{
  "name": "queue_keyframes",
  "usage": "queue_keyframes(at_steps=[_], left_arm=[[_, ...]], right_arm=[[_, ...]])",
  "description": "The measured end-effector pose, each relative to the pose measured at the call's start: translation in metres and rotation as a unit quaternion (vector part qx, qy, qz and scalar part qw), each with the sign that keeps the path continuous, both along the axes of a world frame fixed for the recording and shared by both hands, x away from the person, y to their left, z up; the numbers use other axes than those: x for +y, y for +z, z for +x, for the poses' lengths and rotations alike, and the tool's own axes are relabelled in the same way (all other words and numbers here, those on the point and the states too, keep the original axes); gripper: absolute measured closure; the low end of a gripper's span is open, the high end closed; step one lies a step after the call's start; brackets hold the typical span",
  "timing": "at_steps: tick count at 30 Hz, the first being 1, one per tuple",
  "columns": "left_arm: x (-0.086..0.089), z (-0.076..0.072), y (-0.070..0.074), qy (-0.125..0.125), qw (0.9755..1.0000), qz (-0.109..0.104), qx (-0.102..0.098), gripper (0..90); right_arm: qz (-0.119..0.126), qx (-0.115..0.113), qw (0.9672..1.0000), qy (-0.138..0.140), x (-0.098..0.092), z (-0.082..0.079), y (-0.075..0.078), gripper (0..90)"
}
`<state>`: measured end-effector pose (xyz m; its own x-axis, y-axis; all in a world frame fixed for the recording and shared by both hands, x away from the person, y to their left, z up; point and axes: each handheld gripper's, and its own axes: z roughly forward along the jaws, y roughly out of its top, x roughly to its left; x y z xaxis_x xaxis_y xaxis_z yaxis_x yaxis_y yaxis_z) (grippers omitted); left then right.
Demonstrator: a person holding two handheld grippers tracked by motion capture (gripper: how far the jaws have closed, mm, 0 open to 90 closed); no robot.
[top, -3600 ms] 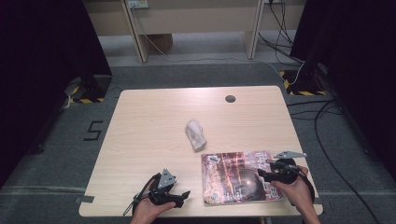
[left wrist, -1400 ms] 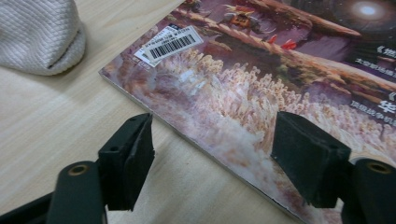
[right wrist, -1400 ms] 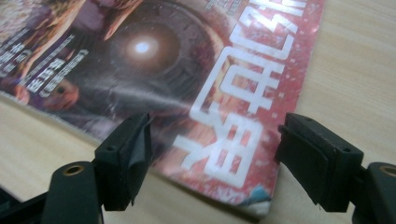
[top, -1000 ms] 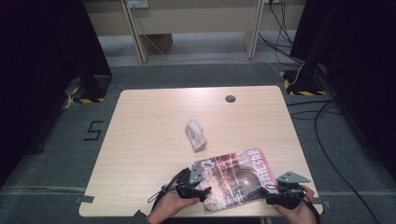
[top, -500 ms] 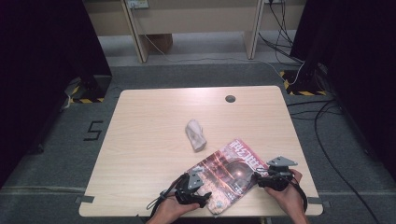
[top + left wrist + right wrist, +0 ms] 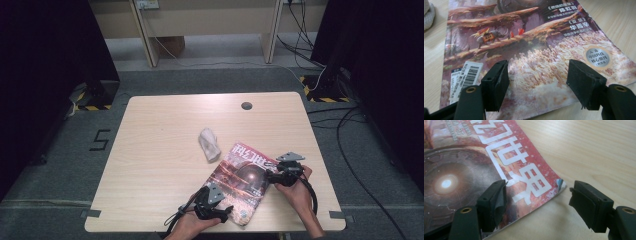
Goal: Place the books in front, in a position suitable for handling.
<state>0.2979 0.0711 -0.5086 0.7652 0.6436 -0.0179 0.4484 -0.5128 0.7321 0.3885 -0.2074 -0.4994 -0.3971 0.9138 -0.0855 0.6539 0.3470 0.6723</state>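
Note:
A magazine (image 6: pixel 245 181) with a red and brown cover lies tilted on the wooden table (image 6: pixel 160 150), near its front edge. My left gripper (image 6: pixel 226 211) is at the magazine's near corner. Its jaws stand open over the cover (image 6: pixel 536 50), by the barcode label (image 6: pixel 465 75). My right gripper (image 6: pixel 270 176) is at the magazine's right edge, pointing left. Its jaws have just been closing a little and stand open (image 6: pixel 539 192). One jaw is over the cover (image 6: pixel 474 170), the other over bare wood, with the magazine's corner between them and not pressed.
A rolled white cloth (image 6: pixel 210 144) lies just left of the magazine's far end, and its edge shows in the left gripper view (image 6: pixel 427 12). A dark round cable hole (image 6: pixel 246 106) sits near the table's far edge. Cables trail on the floor at the right.
The magazine has turned counterclockwise, its far end swinging left. My right gripper has moved away from the person along the magazine's right edge. The left gripper has stayed put.

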Motion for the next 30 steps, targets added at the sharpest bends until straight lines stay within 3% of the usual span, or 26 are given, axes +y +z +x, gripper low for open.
queue_keyframes(at_steps=[7,11,13,16,17,18,19,22,26,30], left_arm=[[-0.008,0.003,0.000,-0.007,1.0000,-0.001,-0.001,32.8],[-0.002,0.009,0.002,-0.021,0.9997,-0.001,0.012,28.5],[0.003,0.011,0.004,-0.015,0.9998,-0.005,0.010,27.7],[0.026,0.023,0.009,0.023,0.9996,-0.013,0.007,27.4],[0.026,0.023,0.009,0.023,0.9996,-0.013,0.007,27.2],[0.036,0.030,0.008,0.041,0.9991,-0.010,0.004,27.2],[0.040,0.032,0.008,0.048,0.9988,-0.007,0.003,27.3],[0.048,0.037,0.005,0.058,0.9983,-0.002,0.006,27.5],[0.049,0.039,0.003,0.051,0.9987,0.005,0.009,31.6],[0.048,0.037,0.002,0.040,0.9991,0.000,0.014,38.1]], right_arm=[[0.006,-0.002,0.9999,-0.014,0.004,0.015,-0.001,29.0],[0.038,0.014,0.9990,-0.018,-0.001,0.015,-0.001,33.2],[0.042,0.017,0.9988,-0.018,-0.003,0.014,0.000,33.2],[0.082,0.012,0.9965,-0.012,-0.014,0.003,0.009,34.7],[0.082,0.012,0.9965,-0.012,-0.014,0.003,0.009,34.7],[0.113,0.024,0.9932,-0.009,-0.017,-0.003,0.010,34.7],[0.119,0.027,0.9925,-0.008,-0.017,-0.005,0.010,34.8],[0.111,0.040,0.9930,0.008,-0.010,-0.011,0.006,36.1],[0.110,0.051,0.9923,0.028,-0.001,-0.013,0.005,39.2],[0.080,0.057,0.9944,0.037,0.012,-0.012,0.000,40.9]])
